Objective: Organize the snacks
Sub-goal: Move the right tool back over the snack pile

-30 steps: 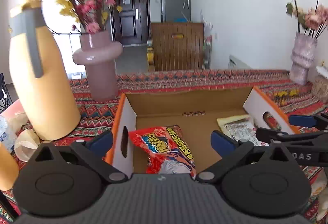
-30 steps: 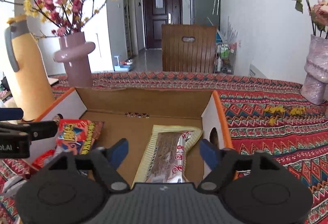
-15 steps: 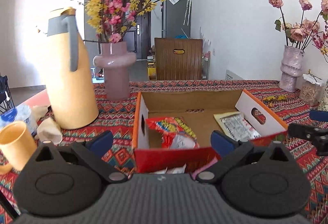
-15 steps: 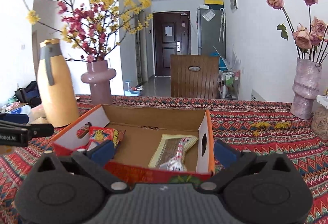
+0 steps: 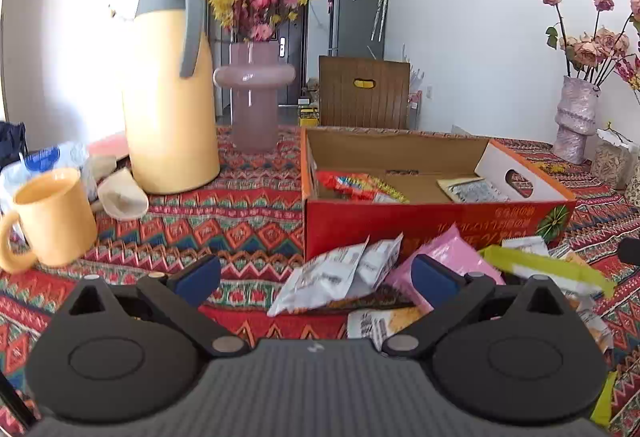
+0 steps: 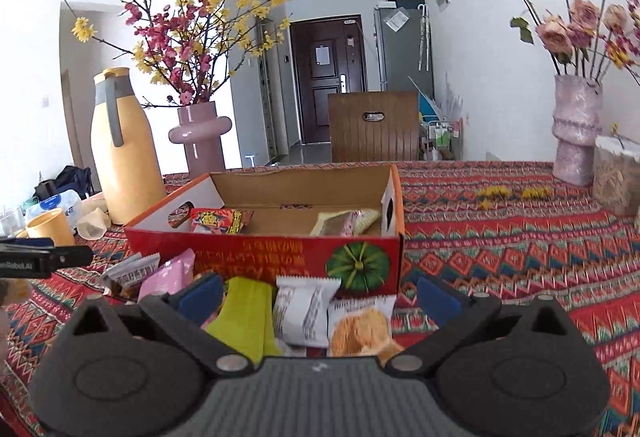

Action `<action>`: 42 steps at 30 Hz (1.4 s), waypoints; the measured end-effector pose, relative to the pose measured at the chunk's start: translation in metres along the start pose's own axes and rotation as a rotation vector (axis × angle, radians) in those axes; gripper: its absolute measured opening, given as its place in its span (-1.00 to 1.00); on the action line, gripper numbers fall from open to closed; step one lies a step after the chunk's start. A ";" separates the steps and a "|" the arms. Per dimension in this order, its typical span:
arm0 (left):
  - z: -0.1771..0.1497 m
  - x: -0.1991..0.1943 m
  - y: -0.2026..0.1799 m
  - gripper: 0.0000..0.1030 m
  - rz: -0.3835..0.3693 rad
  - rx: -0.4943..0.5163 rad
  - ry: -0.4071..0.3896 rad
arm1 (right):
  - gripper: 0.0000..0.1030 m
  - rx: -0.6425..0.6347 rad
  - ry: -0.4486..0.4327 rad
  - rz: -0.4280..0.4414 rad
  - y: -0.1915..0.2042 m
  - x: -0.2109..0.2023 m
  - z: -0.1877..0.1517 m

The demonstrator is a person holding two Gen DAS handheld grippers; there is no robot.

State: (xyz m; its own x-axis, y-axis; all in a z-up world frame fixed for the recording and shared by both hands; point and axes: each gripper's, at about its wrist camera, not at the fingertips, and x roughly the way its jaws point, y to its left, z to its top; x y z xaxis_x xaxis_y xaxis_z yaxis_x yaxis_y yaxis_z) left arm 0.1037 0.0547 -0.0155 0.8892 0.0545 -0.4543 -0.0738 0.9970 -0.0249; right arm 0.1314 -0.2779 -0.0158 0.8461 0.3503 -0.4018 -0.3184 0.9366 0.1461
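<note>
A red cardboard box [image 5: 436, 223] [image 6: 280, 257] stands open on the patterned tablecloth. Inside lie a red snack pack [image 5: 356, 183] [image 6: 218, 221] on the left and a pale yellow-edged pack [image 5: 466, 189] [image 6: 344, 223] on the right. Loose snacks lie in front of the box: white packs [image 5: 324, 277] [image 6: 306, 311], a pink pack [image 5: 444, 249] [image 6: 168, 275], a green pack [image 5: 548, 269] [image 6: 248, 313] and a biscuit pack [image 6: 360, 325]. My left gripper [image 5: 316, 273] is open and empty above the white packs. My right gripper [image 6: 320, 297] is open and empty above the loose snacks.
A yellow thermos [image 5: 168, 85] [image 6: 120, 153], a pink vase [image 5: 254, 97] [image 6: 200, 137] with blossoms, a yellow mug [image 5: 48, 217] and crumpled paper [image 5: 120, 193] stand left of the box. Another vase [image 6: 576, 133] and a jar [image 6: 616, 177] stand at the far right.
Both grippers have pulled back and out of the box toward the table's near edge. The loose snacks in front of the box have come into view. Both stay open and empty.
</note>
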 end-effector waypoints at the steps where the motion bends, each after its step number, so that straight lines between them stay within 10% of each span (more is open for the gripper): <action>1: -0.003 0.001 0.001 1.00 0.000 -0.002 0.001 | 1.00 0.003 0.002 0.000 0.000 -0.002 -0.003; 42: -0.017 0.005 0.000 1.00 -0.020 -0.020 -0.009 | 1.00 -0.026 0.238 -0.036 0.024 0.030 -0.029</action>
State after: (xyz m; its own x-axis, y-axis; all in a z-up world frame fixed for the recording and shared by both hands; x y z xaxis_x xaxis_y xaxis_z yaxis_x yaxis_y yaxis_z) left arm 0.1010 0.0545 -0.0327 0.8947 0.0353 -0.4452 -0.0650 0.9965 -0.0516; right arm 0.1366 -0.2452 -0.0502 0.7335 0.3029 -0.6084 -0.3032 0.9470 0.1059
